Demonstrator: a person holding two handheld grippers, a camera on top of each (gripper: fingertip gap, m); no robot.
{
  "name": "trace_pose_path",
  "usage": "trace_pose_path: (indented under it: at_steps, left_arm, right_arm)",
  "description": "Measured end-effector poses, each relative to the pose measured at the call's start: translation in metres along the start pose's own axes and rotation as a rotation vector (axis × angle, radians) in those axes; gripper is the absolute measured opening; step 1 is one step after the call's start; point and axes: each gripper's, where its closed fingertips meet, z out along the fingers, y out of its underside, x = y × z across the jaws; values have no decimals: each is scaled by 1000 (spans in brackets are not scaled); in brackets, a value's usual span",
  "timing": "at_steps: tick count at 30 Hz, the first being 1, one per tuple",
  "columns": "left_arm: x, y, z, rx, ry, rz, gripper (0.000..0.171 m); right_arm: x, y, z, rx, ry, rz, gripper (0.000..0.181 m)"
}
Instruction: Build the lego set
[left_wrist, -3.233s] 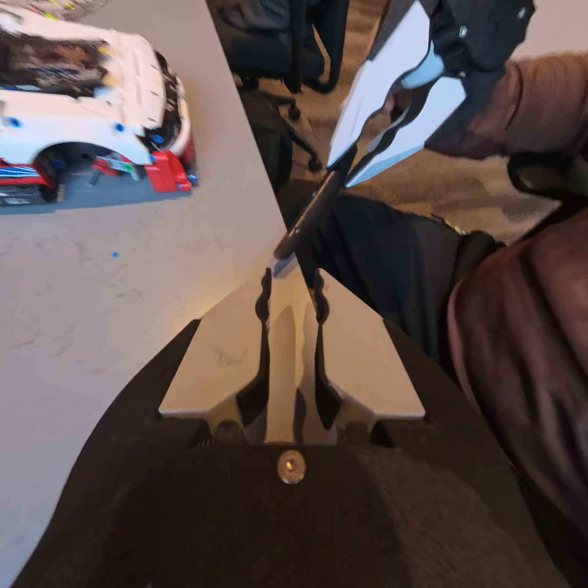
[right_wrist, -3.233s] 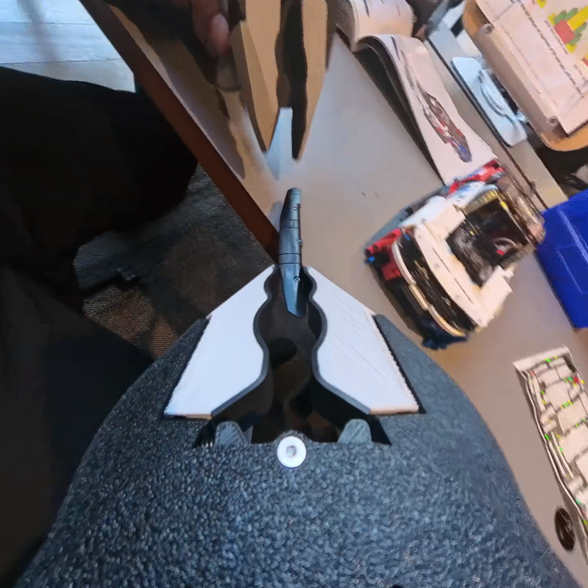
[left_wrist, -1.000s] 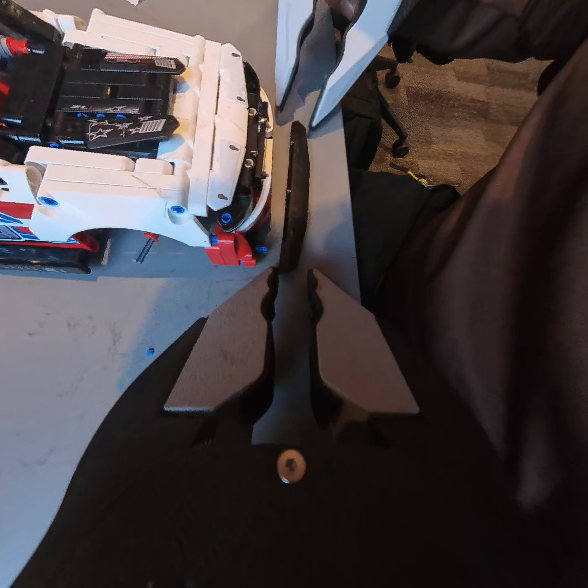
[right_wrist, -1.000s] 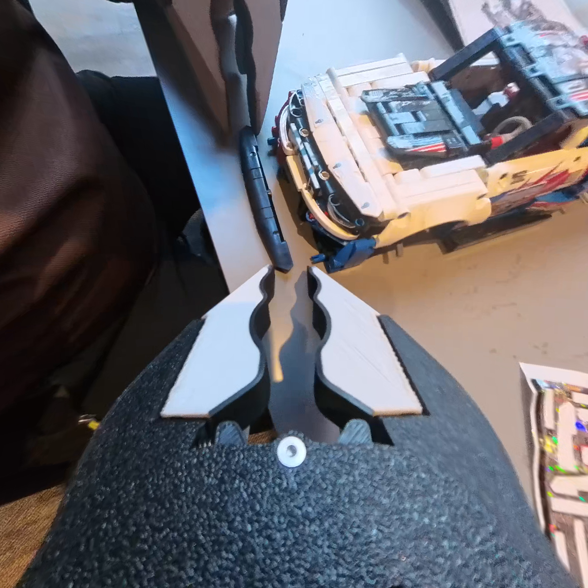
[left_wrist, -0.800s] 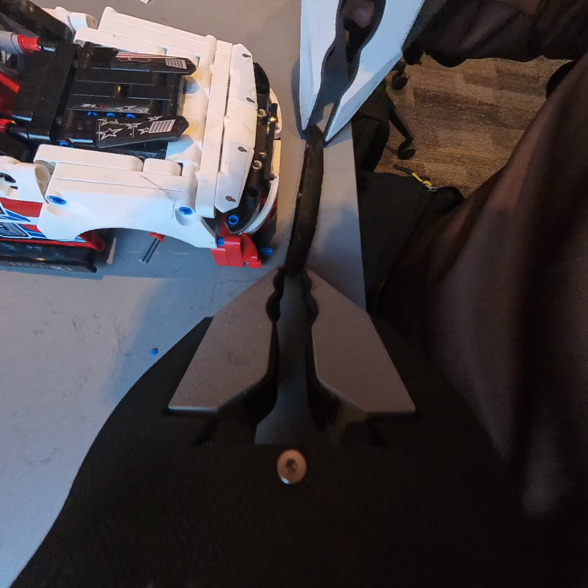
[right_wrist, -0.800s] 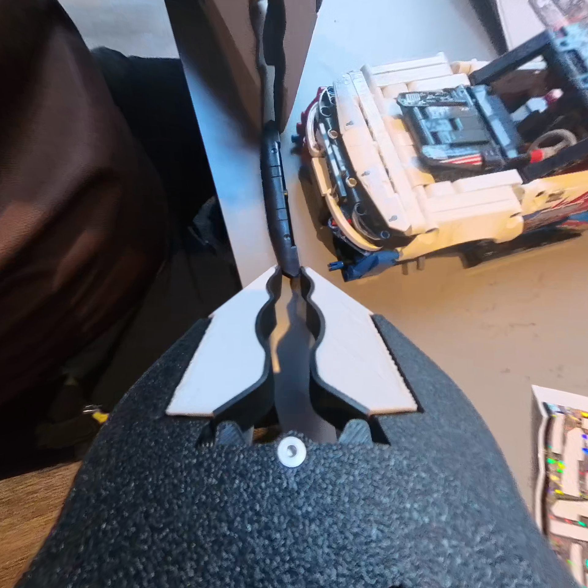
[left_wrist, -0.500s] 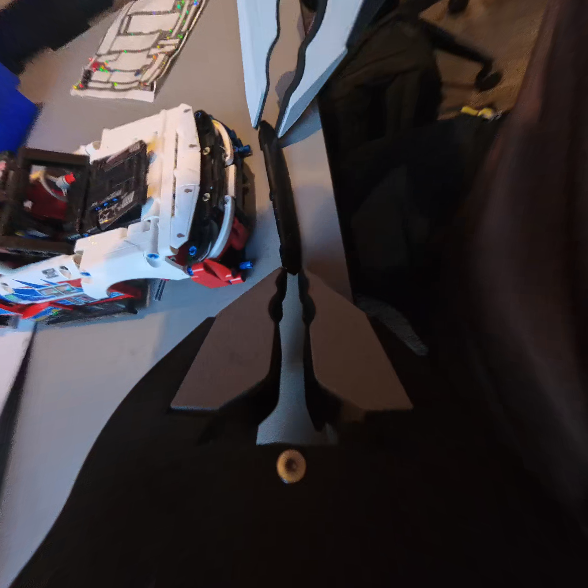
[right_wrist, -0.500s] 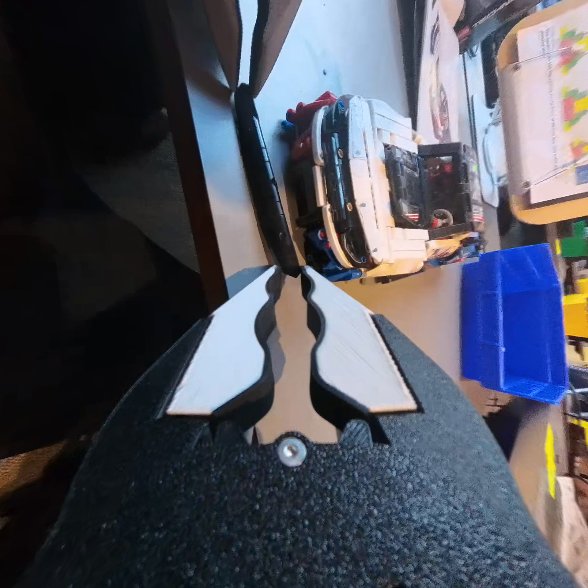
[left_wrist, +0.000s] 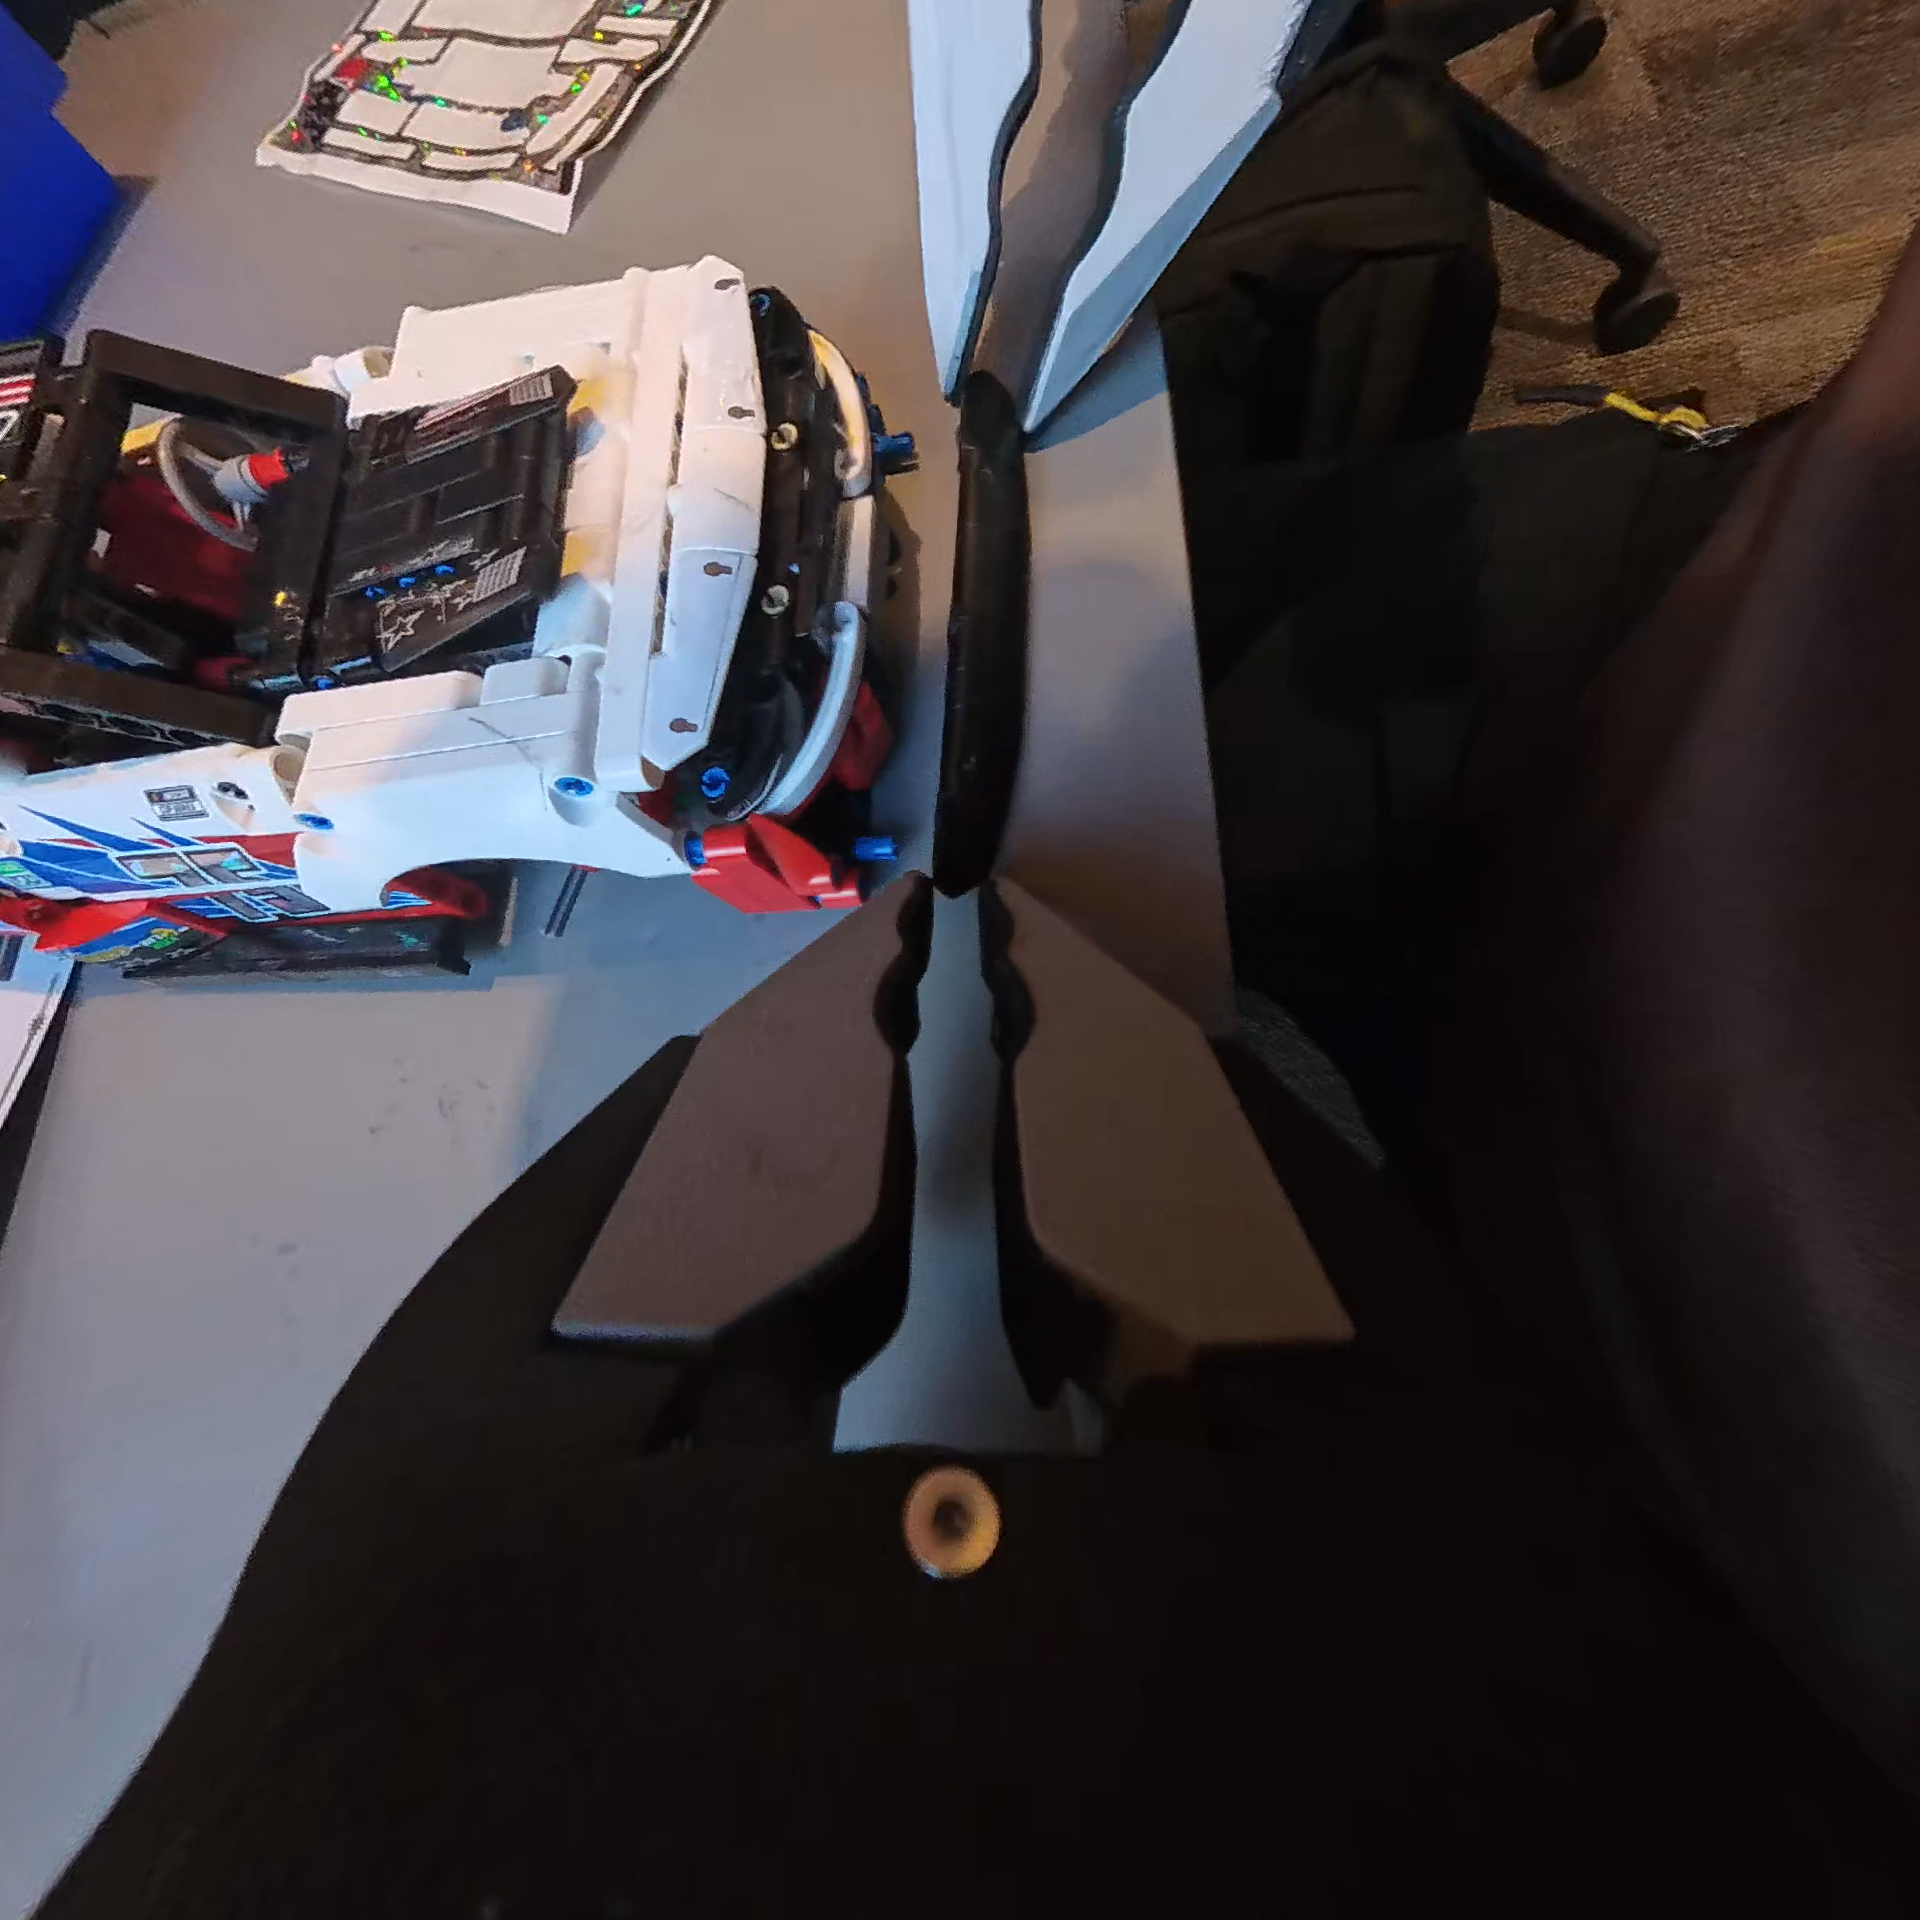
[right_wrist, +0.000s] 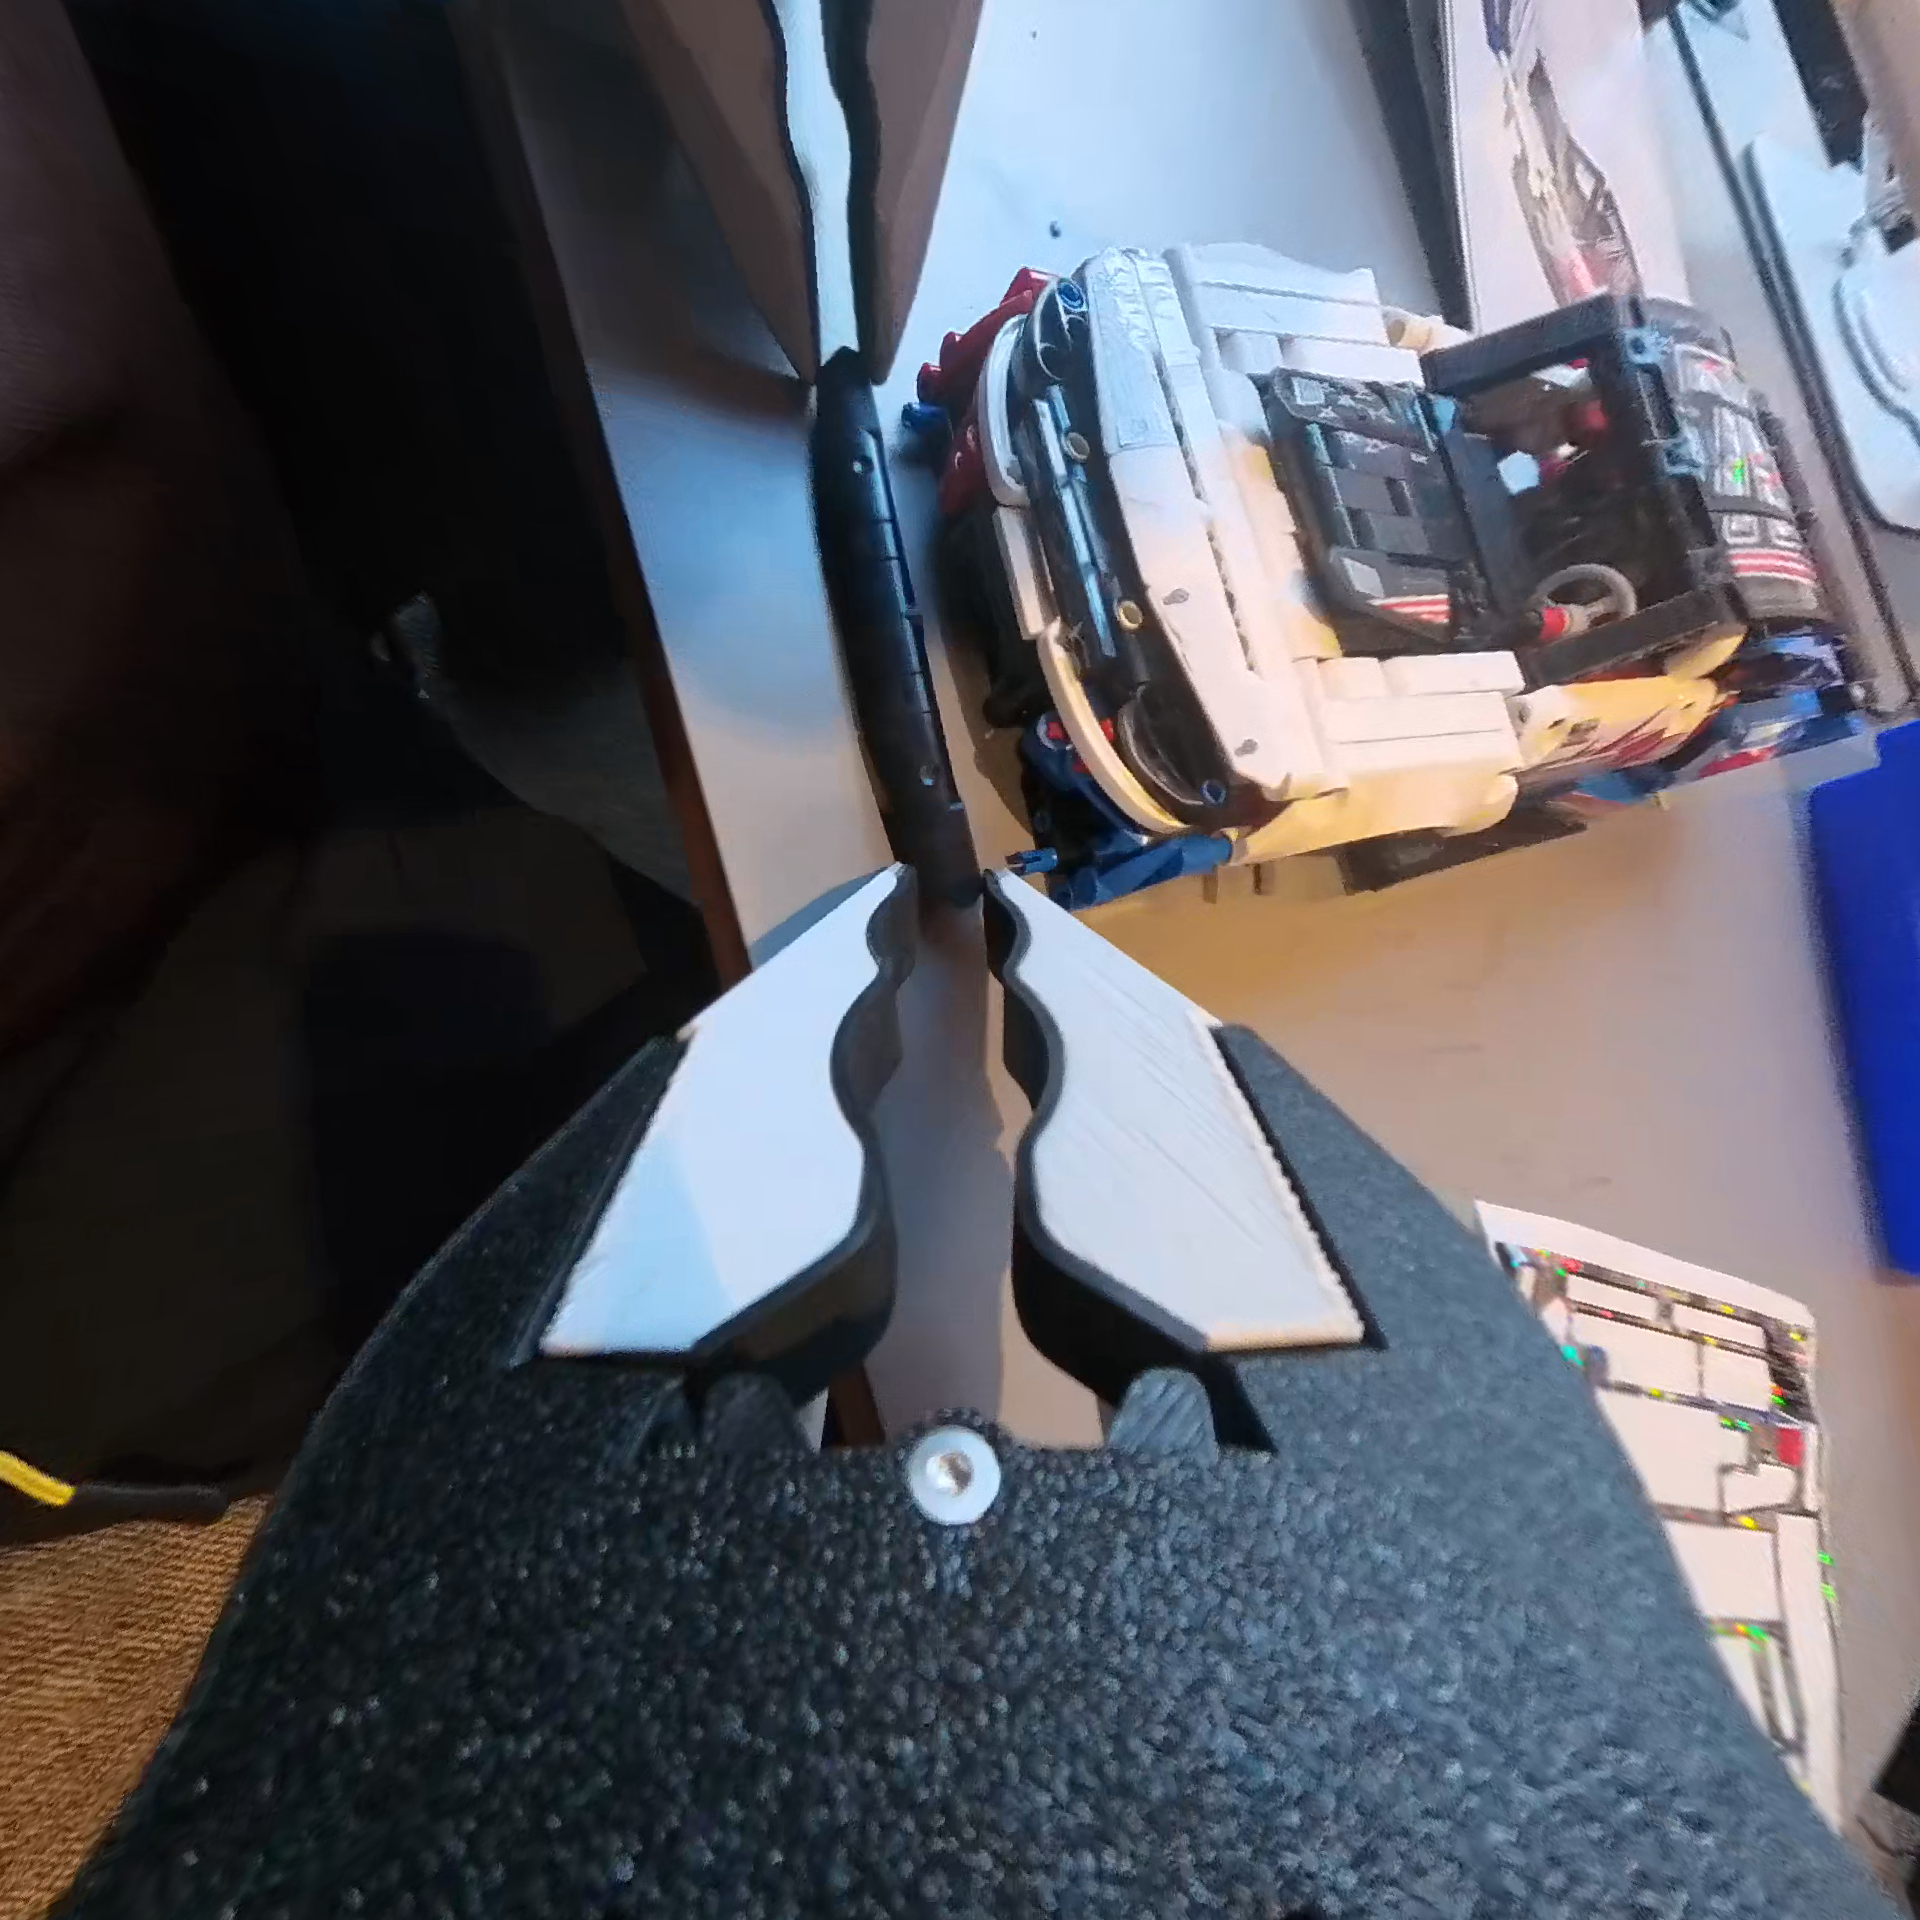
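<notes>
A long black curved Lego piece (left_wrist: 977, 644) is held lengthwise just in front of the nose of the white, red and blue Lego car (left_wrist: 582, 582), near the table's edge. My left gripper (left_wrist: 951, 891) is shut on its near end. My right gripper (left_wrist: 989, 407) comes in from the far side and is shut on the other end. In the right wrist view the same piece (right_wrist: 883, 623) runs from my right gripper (right_wrist: 943, 883) up to my left gripper (right_wrist: 844, 369), beside the car (right_wrist: 1299, 582). Blue pins stick out of the car's nose toward the piece.
The grey table (left_wrist: 260, 1143) ends at an edge (left_wrist: 1195, 727) just right of the piece. A sticker sheet (left_wrist: 478, 104) lies beyond the car, also showing in the right wrist view (right_wrist: 1662, 1455). A blue bin (right_wrist: 1870, 987) and an open booklet (right_wrist: 1558, 156) lie past the car. A person's dark clothing fills the off-table side. Spacing between my two grippers at the tips: around 11 centimeters.
A second ago the piece lay on the table between both open grippers. Both then closed on its ends, and both views have since tilted, with the piece still beside the car's nose.
</notes>
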Motion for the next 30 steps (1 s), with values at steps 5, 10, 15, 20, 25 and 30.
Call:
trace_pose_path:
  at_steps: [5, 10, 15, 20, 25, 30]
  left_arm:
    - [-2, -2, 3, 0, -11, 8, 7]
    - [-3, -1, 3, -2, -11, -9, 7]
    - [-7, -1, 3, -7, -21, -34, 7]
    - [-9, -1, 2, -1, -25, -51, 4]
    - [-9, -2, 1, 14, -23, -56, 6]
    - [-10, -2, 1, 8, -17, -67, 7]
  right_arm:
    - [4, 0, 1, 11, -13, 23, 15]
    - [9, 2, 2, 18, -8, 44, 17]
    - [9, 2, 4, 25, -30, 74, 16]
    - [9, 1, 6, 19, -26, 68, 12]
    - [9, 0, 7, 14, -4, 68, 11]
    - [12, 1, 7, 13, -3, 96, 15]
